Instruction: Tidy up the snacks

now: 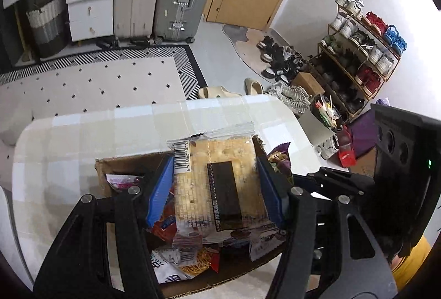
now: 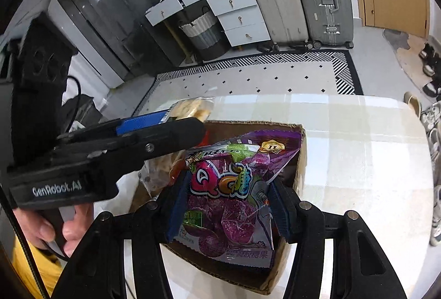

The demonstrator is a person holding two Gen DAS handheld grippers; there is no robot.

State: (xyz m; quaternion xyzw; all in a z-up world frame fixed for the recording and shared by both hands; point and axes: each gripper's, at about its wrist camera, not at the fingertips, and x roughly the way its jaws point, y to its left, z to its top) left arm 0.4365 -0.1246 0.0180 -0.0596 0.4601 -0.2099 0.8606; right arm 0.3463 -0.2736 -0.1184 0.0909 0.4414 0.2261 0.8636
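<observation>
Over the box: I held both packets above the cardboard box (image 1: 124,164) on the table (image 1: 82,133).
Left gripper (image 1: 215,183): clamped on the cracker packet (image 1: 220,188), by its sides so it hung flat.
Right gripper (image 2: 226,205): pinching the purple candy bag (image 2: 231,188) (upright, label outward).
Box: other snacks lay inside.

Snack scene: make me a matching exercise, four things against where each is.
Things:
1. cracker packet
2. purple candy bag
3. cardboard box
4. red snack packet

Places:
A. lying inside the box
B. between the left gripper fingers
C. on the white table
D. between the right gripper fingers

Pairs: 1-B, 2-D, 3-C, 4-A
</observation>
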